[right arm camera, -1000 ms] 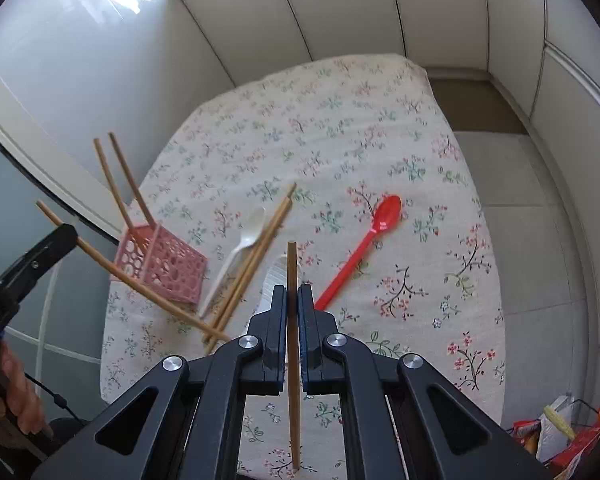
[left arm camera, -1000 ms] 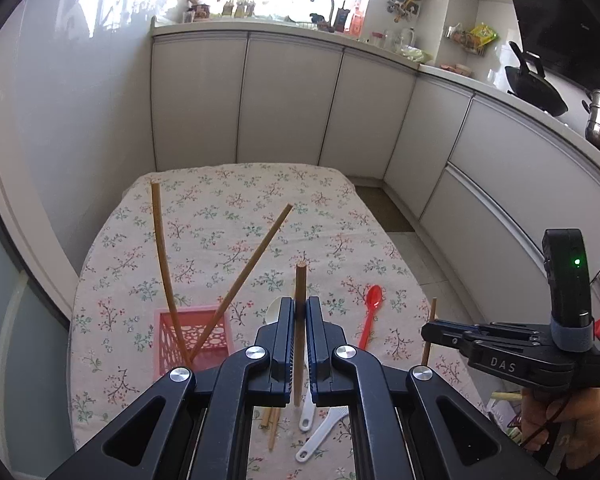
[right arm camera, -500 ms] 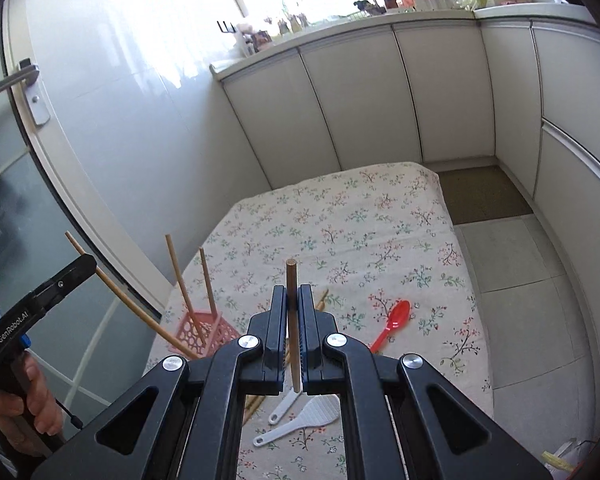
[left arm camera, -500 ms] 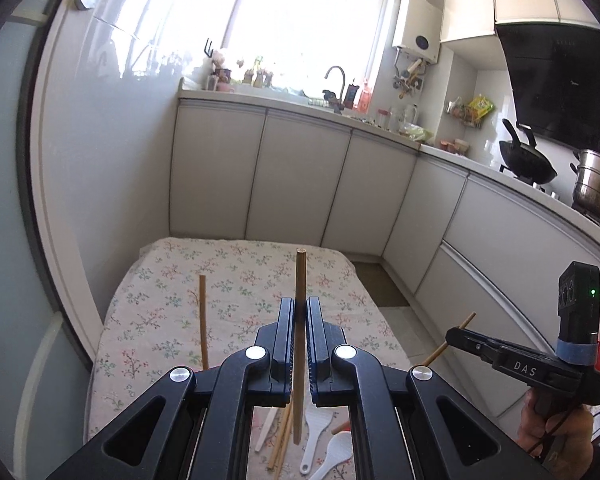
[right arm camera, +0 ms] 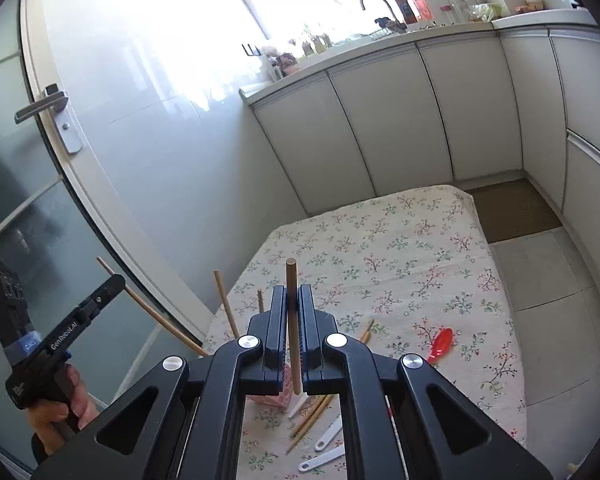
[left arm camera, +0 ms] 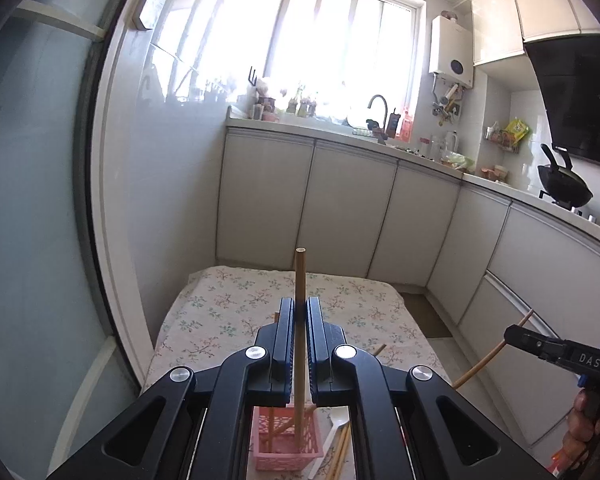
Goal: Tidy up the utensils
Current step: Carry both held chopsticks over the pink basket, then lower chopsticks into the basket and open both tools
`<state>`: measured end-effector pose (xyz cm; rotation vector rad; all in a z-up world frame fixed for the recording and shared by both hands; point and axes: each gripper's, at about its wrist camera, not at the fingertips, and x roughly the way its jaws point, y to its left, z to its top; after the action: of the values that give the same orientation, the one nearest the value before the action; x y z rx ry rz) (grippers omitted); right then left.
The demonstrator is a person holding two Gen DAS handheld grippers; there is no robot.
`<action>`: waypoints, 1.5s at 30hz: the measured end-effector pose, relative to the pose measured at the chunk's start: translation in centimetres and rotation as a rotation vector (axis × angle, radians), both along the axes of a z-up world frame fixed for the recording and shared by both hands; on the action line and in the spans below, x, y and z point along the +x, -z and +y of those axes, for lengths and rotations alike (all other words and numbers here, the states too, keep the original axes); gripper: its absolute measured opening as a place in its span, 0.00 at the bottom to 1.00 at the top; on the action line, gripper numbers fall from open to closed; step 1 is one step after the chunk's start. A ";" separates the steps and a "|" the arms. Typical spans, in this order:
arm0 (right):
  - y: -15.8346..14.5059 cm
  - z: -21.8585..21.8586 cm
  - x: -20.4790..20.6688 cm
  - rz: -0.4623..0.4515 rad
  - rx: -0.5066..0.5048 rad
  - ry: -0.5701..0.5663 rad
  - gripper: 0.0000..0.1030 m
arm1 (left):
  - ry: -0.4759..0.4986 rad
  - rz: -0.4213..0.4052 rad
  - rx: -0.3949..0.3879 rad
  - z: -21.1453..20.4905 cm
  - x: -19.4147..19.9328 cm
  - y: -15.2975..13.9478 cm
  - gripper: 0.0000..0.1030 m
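1. The left claw [left arm camera: 299,312] is closed tight on a wooden chopstick [left arm camera: 300,280], held upright, with its lower end reaching down into a pink basket [left arm camera: 288,450].
2. The pink basket stands near the left front corner of the surface [right arm camera: 400,248], which is covered by a floral cloth. Other chopsticks lean inside it, tilted.
3. Just right of the basket, loose chopsticks [right arm camera: 312,412] lie on the cloth near the front edge, with white plastic spoons [right arm camera: 324,456] beside them.
4. The right claw [right arm camera: 292,312] is closed tight on a second chopstick [right arm camera: 293,320], also upright, held above the front part of the surface.
5. A red spoon [right arm camera: 440,344] lies on the cloth further right, toward the right edge, apart from the other utensils.
6. In the left wrist view the right claw shows at the far right, its chopstick slanting down and to the left.
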<state>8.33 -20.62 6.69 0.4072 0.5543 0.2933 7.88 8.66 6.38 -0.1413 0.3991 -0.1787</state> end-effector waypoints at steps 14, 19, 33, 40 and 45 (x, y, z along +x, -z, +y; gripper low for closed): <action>1.0 4.9 3.2 -0.020 0.036 -0.076 0.05 | 0.006 0.134 0.077 -1.0 4.7 4.5 0.05; 2.8 7.0 4.9 0.043 -0.020 -0.095 0.05 | 0.030 0.185 0.089 -1.9 5.8 5.8 0.05; 5.2 7.6 6.5 0.126 0.008 -0.123 0.07 | 0.083 0.198 0.080 -3.3 6.5 6.4 0.12; 4.4 5.7 5.8 0.110 0.075 -0.120 0.32 | 0.091 0.203 0.071 -3.4 6.0 6.1 0.44; 3.8 3.4 4.9 0.101 0.087 -0.099 0.49 | 0.094 0.229 0.046 -3.1 5.3 5.9 0.72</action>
<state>13.28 -17.19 2.88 0.4814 0.6630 0.3951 13.18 5.53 0.48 -0.0979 0.6377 -0.2466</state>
